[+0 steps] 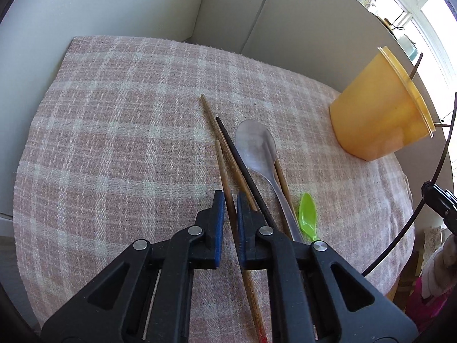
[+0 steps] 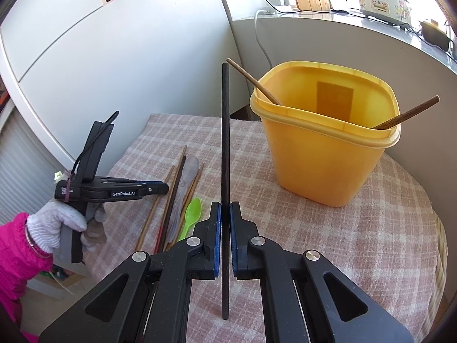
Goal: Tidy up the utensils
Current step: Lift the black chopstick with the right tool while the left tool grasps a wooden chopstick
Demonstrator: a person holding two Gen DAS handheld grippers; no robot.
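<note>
My left gripper (image 1: 227,200) is shut on a brown wooden chopstick (image 1: 224,168) low over the checked cloth. Beside it lie more brown chopsticks (image 1: 210,115), a black chopstick (image 1: 240,157), a clear plastic spoon (image 1: 255,141) and a small green spoon (image 1: 307,217). My right gripper (image 2: 224,214) is shut on a black chopstick (image 2: 225,131) and holds it upright, left of the yellow tub (image 2: 328,154). Two brown chopsticks (image 2: 405,113) stand in the tub. The left gripper (image 2: 160,187) and the utensil pile (image 2: 182,188) also show in the right wrist view.
The pink checked cloth (image 1: 114,131) covers a round table, whose edge curves at right (image 2: 437,243). White cabinet walls (image 2: 128,57) stand close behind. A counter (image 2: 342,20) with a floral cooker and cables lies beyond the tub (image 1: 380,108).
</note>
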